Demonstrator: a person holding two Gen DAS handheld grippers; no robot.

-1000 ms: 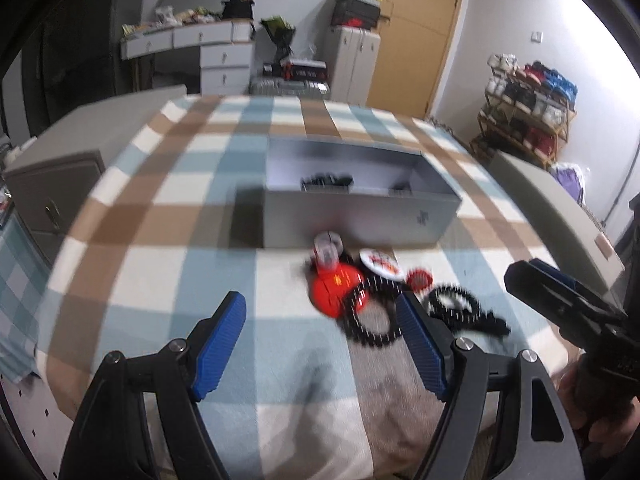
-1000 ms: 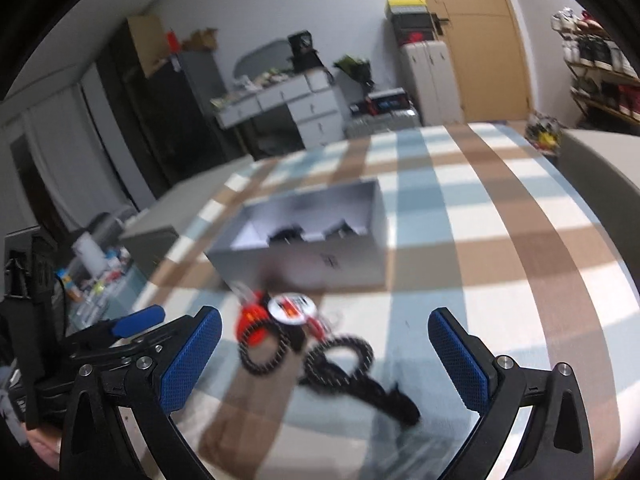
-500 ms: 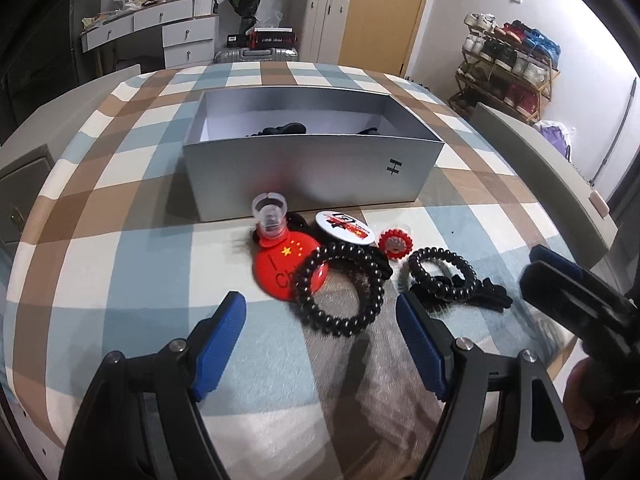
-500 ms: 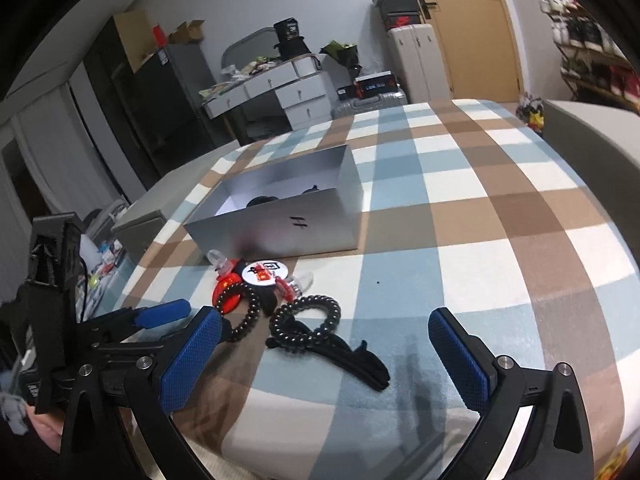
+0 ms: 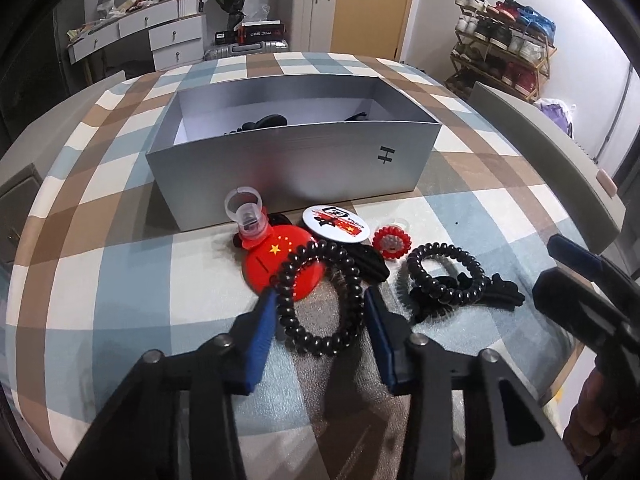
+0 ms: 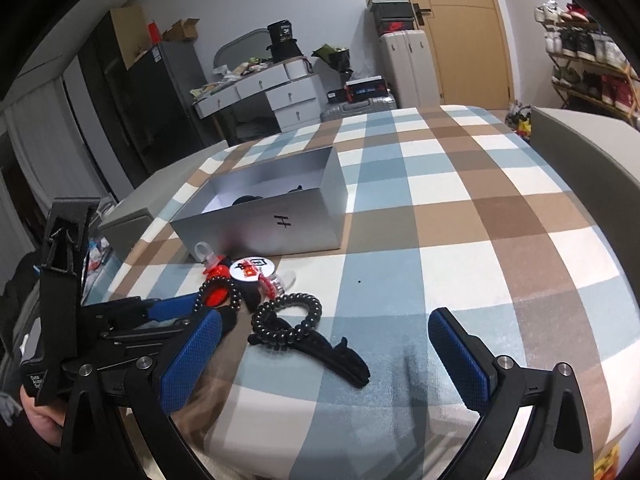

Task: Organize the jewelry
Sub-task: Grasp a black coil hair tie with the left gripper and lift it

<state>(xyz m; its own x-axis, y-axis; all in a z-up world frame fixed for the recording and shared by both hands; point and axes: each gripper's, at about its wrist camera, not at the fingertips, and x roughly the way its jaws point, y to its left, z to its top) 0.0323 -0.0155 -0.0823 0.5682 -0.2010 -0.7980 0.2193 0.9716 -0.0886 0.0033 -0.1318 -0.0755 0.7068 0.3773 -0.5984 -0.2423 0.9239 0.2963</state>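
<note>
**Left wrist: pads bracketing a spiral hair tie**

Left gripper (image 5: pixel 320 312) down at the cloth, blue fingers (image 5: pixel 262 332) narrowed to either side of a black spiral hair tie (image 5: pixel 320 296); contact with the coil not certain, grip not confirmed. Tie's far arc lying over a red round badge (image 5: pixel 276 260) with yellow stars. Clear ring holder (image 5: pixel 246 216) just behind the badge, white pin badge (image 5: pixel 336 220) and small red flower piece (image 5: pixel 392 240) beside it. Second spiral tie (image 5: pixel 444 276) to the right, resting on a black hair clip (image 5: pixel 500 296). Silver box (image 5: pixel 296 172) behind the pile, dark items inside. All on a checked tablecloth (image 5: pixel 100 240).

Right gripper (image 6: pixel 324 356) spread wide, nothing between its pads, hovering near the clip (image 6: pixel 340 356).
</note>
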